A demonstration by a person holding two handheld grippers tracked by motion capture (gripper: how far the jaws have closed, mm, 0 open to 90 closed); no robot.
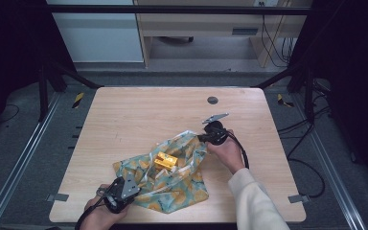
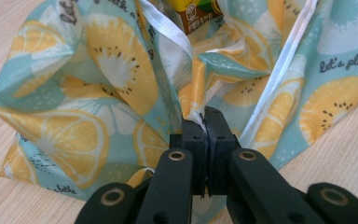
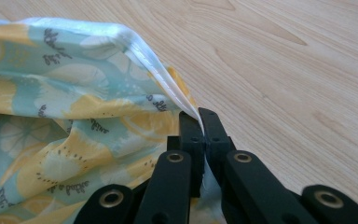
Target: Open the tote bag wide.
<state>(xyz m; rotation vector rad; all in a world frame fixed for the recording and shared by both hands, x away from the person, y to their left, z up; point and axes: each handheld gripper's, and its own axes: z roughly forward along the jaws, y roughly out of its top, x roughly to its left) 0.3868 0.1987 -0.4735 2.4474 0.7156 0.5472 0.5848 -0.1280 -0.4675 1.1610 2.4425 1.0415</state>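
left gripper (image 1: 120, 192): at the near edge of the table (image 1: 124, 115), jaws pressed together on a fold of the bag (image 1: 172, 177), near its lower left corner.
left grip, seen close (image 2: 204, 122): cloth pinched between the pads just beside a white seam; likely held there to pin the near side down while the far side is worked.
left hand (image 1: 100, 213): coming in from the bottom edge, wrapped around the gripper body, gripper pointing forward and to the right, low over the tabletop.
bag: lemon-printed cloth, lying crumpled on the near middle of the table, mouth pulled open between the two grips.
box (image 1: 165, 161): yellow, sitting in the open mouth of the bag, half wrapped by cloth, apart from both grippers; top of it visible past the folds in the left gripper view (image 2: 198, 16).
reason for two grips: opposite sides pinched, probably to keep the mouth spread so the box can go in or come out; cannot tell which.
right gripper (image 1: 206, 137): at the far right corner of the bag, jaws clamped on the white-edged hem.
right grip, seen close (image 3: 199, 122): hem drawn taut up to the pads, cloth lifted slightly off the wood.
right hand (image 1: 227, 151): forearm in a pale sleeve (image 1: 254, 201) reaching diagonally forward, gripper pointing left toward the bag, cable looping behind.
hole cover (image 1: 212, 100): small dark disc at the far side of the table, well apart from the work.
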